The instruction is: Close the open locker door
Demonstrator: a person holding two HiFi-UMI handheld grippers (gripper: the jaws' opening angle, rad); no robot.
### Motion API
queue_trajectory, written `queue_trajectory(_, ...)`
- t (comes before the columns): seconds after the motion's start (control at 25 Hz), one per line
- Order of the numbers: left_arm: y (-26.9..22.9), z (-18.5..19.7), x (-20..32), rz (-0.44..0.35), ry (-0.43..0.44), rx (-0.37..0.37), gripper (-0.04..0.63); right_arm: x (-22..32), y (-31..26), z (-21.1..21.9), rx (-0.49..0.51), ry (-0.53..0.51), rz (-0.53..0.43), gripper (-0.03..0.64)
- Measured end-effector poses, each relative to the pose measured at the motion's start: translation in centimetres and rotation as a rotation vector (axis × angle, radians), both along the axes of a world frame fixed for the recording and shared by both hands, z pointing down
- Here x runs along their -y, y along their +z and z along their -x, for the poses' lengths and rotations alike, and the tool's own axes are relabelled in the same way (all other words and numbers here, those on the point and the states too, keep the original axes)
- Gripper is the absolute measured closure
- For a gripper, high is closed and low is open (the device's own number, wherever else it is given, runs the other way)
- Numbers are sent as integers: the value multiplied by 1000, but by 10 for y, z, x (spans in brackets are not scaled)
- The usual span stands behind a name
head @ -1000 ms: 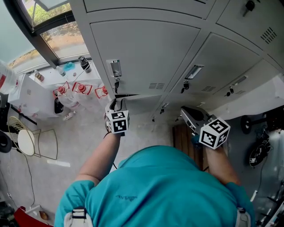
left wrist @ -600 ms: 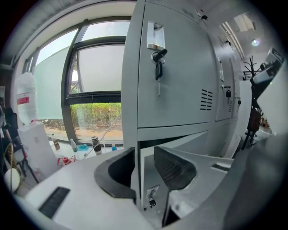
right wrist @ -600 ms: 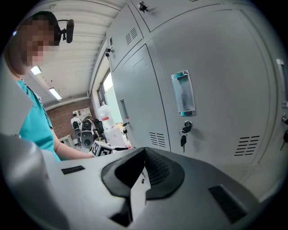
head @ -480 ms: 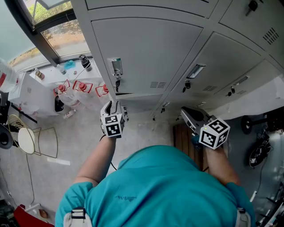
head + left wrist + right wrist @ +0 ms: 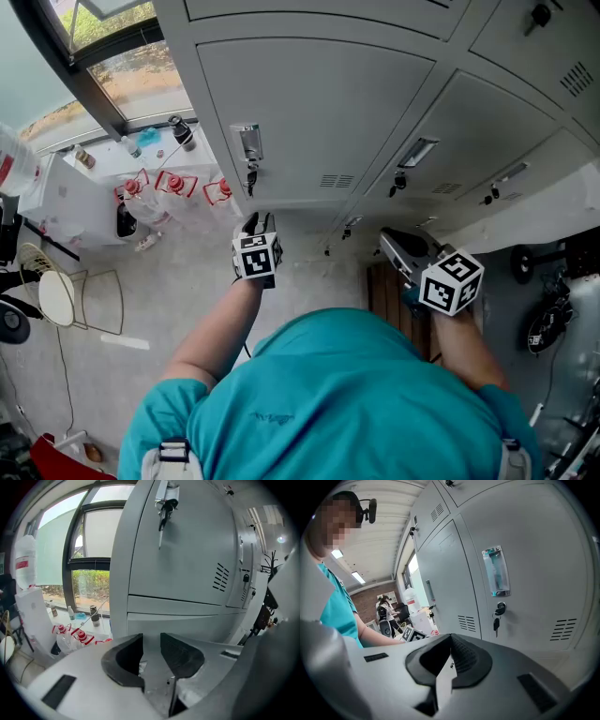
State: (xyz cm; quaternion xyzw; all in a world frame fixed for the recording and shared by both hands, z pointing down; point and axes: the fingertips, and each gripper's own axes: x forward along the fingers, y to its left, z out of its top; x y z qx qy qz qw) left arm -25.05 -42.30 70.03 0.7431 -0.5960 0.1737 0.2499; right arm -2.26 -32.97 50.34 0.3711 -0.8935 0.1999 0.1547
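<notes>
Lockers (image 5: 487, 112): a grey metal bank that fills the far side of the scene.
Locker door (image 5: 309, 112): the leftmost one, next to the window (image 5: 122, 56); it lies flush in its frame and no gap shows along its edges.
Person (image 5: 347, 403): in a teal shirt, near side, with both arms stretched toward the lockers.
Left gripper (image 5: 259, 221): near the door's lower left corner and pointing at the seam below it. Its fingers (image 5: 126, 656) stand apart with nothing between them.
Right gripper (image 5: 386, 236): further right, before the neighbouring doors. Its fingers (image 5: 464, 656) meet at the tips and hold nothing.
Handle (image 5: 247, 142): on the door's left edge.
Key (image 5: 250, 176): hangs in the lock just below the handle.
</notes>
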Motion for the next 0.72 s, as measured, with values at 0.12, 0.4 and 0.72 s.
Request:
queue_trajectory(0.12, 3, 5, 18, 3, -21, 16, 477, 0, 1, -3, -6, 10, 3, 618)
queue_trajectory(0.4, 7, 5, 35, -4, -41, 32, 485, 6, 0, -15, -9, 44, 4, 618)
queue_trajectory(0.72, 7, 5, 35, 23, -23, 36, 485, 6, 1, -9, -6, 30, 5, 618)
